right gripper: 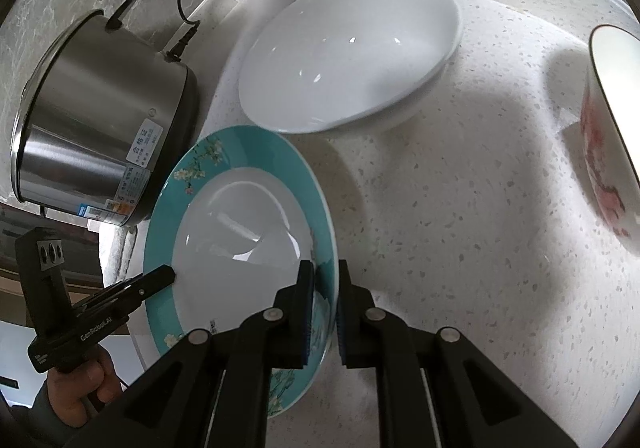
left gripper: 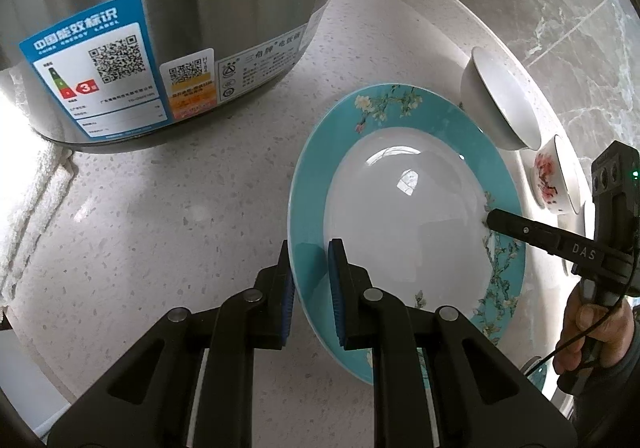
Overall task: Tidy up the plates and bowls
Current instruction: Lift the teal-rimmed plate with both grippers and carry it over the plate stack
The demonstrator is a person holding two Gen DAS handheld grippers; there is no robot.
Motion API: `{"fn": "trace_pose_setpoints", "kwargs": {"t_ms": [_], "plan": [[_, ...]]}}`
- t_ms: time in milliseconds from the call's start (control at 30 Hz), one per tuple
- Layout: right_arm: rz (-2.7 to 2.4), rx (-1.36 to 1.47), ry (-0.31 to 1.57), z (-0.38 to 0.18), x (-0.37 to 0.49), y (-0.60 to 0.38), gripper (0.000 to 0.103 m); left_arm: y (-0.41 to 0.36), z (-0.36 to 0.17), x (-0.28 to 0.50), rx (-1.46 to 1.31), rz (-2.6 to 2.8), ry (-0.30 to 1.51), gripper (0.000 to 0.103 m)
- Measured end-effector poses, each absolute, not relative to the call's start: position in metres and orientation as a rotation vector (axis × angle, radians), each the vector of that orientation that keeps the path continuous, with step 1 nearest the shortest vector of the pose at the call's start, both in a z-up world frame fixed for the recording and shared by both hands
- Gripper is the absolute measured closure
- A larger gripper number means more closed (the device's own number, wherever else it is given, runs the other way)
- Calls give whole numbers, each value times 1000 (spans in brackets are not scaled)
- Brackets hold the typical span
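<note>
The teal plate (left gripper: 404,220) is held from two sides — the left gripper (left gripper: 312,288) has its fingers (left gripper: 338,288) closed narrow on the near rim, one above and one below. The right gripper (right gripper: 322,312) pinches the opposite rim in the same way. Beyond the right fingers a white bowl (right gripper: 348,52) rests on the speckled bench (right gripper: 460,228), and to their right stands a red-flowered bowl (right gripper: 608,152). A steel rice cooker (left gripper: 160,28) stands beyond the left fingers.

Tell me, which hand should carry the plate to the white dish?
Probably right: the right gripper straddles the plate rim on the white dish side; the left gripper sits by the cooker.
</note>
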State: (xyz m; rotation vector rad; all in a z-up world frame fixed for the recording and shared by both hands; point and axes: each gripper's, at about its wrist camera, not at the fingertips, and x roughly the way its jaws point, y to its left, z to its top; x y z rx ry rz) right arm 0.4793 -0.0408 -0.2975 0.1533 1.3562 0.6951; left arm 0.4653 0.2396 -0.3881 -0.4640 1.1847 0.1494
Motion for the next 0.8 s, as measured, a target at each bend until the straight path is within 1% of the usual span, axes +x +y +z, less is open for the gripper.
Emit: {"fn": "trace_pose_setpoints", "kwargs": {"t_ms": [267, 467, 800], "plan": [[684, 133, 1320, -286, 468, -45, 91, 230, -379, 456, -434, 119, 1169, 89], [658, 140, 1272, -265, 452, -58, 91, 214, -362, 446, -406, 72, 1154, 89], [548, 224, 1182, -221, 404, -118, 92, 163, -324, 437, -343, -93, 1132, 88]]}}
